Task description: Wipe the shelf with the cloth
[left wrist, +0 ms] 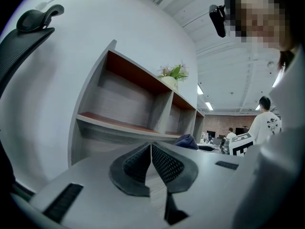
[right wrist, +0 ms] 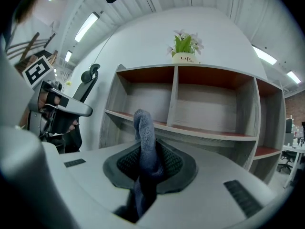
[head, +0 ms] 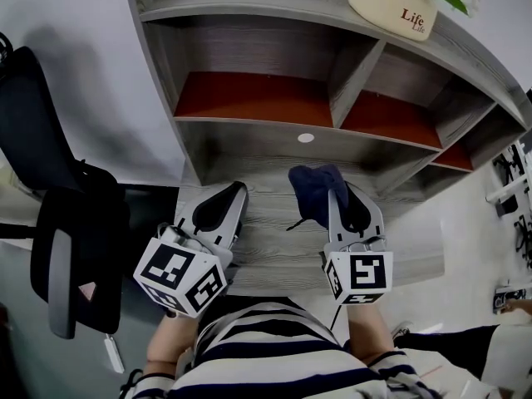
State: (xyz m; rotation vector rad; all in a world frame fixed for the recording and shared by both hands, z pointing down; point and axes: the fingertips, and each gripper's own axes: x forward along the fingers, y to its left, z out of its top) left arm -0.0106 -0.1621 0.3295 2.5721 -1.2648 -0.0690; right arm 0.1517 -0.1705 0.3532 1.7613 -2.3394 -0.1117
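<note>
A grey wood-grain shelf [head: 266, 160] with several open compartments floored in reddish brown was seen filling the upper part of the head view, and it was shown again ahead of the jaws in the left gripper view [left wrist: 119, 104] and the right gripper view [right wrist: 209, 104]. A black office chair [head: 58, 223] was placed at the left of the shelf, beside the white wall. Both grippers were held over the lower grey board of the shelf, side by side and apart. The left gripper [head: 226, 202] was found with its two jaws pressed together at the tips, and nothing was caught between them in its own view [left wrist: 151, 149]. The right gripper [head: 349, 202] was clamped on a dark blue cloth [head: 314, 191]; in its own view [right wrist: 148, 154] the cloth [right wrist: 145, 142] was pinched between the ribbed pads, with one end standing up above the jaws and the other hanging down behind them. A cream plant pot [head: 391, 5] with green leaves was set on the top board. A small white disc [head: 306, 138] was seen on the board under the middle compartment.
</note>
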